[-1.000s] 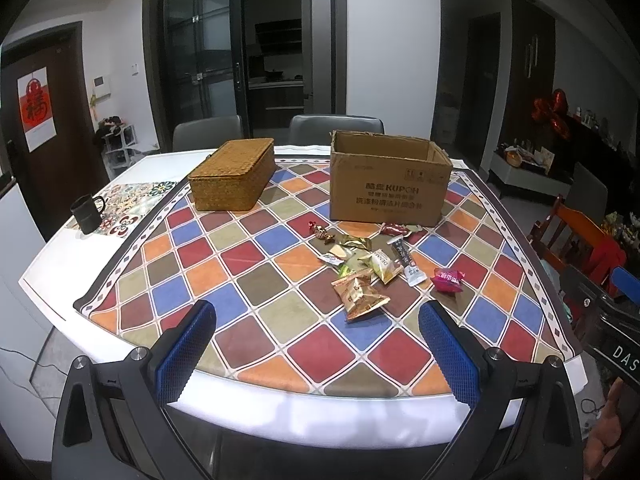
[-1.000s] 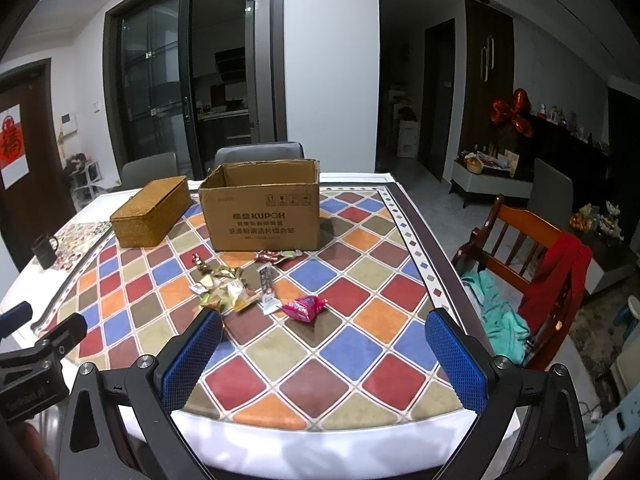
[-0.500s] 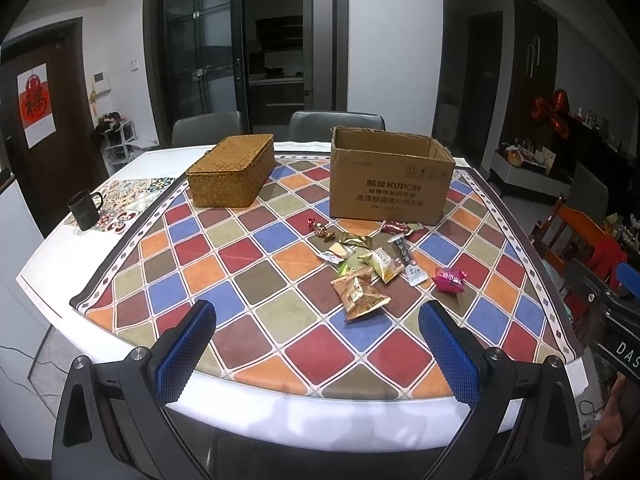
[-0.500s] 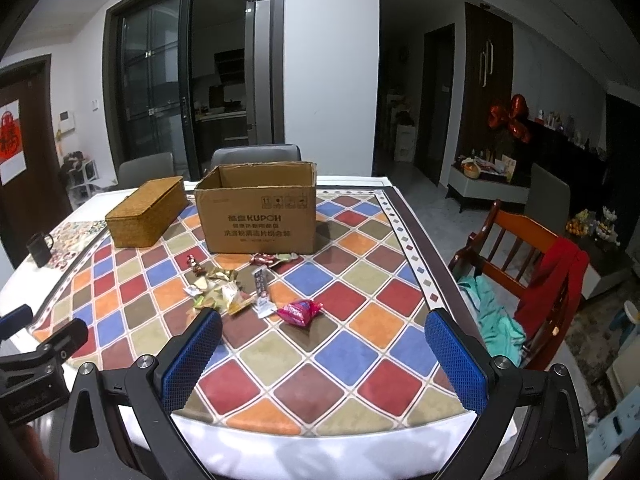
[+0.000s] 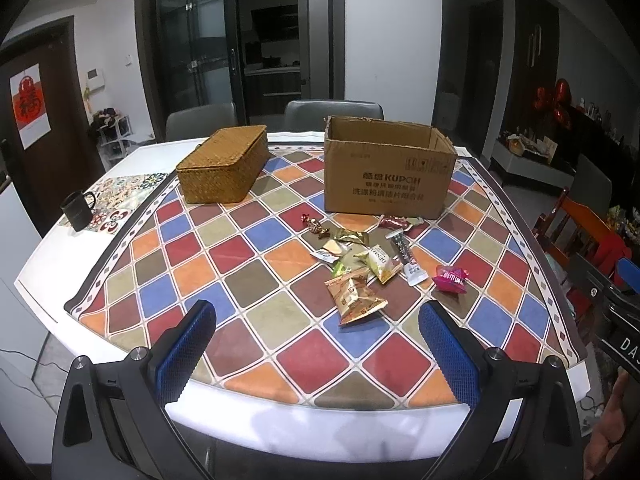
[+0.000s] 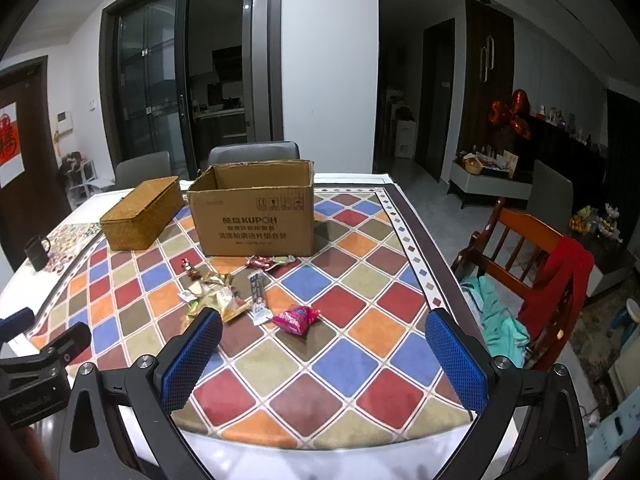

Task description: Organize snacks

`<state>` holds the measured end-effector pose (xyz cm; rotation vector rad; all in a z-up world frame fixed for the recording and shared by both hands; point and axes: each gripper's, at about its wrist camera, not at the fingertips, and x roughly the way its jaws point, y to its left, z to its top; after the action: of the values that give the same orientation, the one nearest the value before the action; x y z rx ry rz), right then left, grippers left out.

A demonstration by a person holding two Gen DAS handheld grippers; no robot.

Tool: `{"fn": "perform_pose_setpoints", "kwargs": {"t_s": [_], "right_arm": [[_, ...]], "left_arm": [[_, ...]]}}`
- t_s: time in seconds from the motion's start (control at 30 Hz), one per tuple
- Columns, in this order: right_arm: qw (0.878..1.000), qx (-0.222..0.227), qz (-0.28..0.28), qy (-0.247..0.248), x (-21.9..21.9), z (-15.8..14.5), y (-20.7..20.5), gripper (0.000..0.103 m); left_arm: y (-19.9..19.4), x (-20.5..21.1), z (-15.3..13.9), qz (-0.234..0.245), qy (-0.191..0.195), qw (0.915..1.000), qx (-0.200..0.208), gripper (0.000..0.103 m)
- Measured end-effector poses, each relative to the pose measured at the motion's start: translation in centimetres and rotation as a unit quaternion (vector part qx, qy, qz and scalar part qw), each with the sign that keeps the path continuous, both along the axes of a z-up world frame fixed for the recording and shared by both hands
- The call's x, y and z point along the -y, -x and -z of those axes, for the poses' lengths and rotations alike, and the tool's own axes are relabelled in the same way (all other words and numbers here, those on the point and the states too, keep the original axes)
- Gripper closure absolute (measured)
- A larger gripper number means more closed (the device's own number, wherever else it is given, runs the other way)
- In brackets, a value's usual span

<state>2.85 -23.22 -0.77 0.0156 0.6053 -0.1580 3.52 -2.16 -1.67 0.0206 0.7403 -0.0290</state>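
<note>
**Both grippers wide open over table edge, snacks loose in front of box**

Left gripper hangs above near edge of the table, jaws spread wide, nothing btwn the blue pads. Right gripper same: jaws fully apart, empty, over near edge; the left unit's body shows at 8 o'clock in right wrist view.

Snacks lie scattered on the checkered cloth, just in front of the open cardboard box. In left wrist view, w/ the gold packet pair as centre: green-white packet at 1 o'clock, long stick sachet at 2, pink packet at 3, gold foil piece at 12, small wrapped candies at 11, dark red wrapper at 1 near the box's front wall. None touched by either gripper.

Wicker box, lid on, sits at 9 o'clock from the cardboard box, apart from it. Black mug stands on a patterned mat at far 9 o'clock of the table
</note>
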Motion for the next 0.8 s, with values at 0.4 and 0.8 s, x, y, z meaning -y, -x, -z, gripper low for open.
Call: {"fn": "perform_pose_setpoints", "kwargs": {"t_s": [0.4, 0.8], "right_arm": [[1.000, -0.023, -0.002, -0.001, 0.6, 0.6, -3.1, 0.000], [0.998, -0.057, -0.013, 0.002, 0.8, 2.9, -6.7, 0.000]], "left_arm": [[-2.9, 0.6, 0.4, 0.000, 0.000, 0.9999, -0.015, 0.000], [-6.7, 1.4, 3.6, -0.002, -0.004, 0.9983, -0.058, 0.000]]}}
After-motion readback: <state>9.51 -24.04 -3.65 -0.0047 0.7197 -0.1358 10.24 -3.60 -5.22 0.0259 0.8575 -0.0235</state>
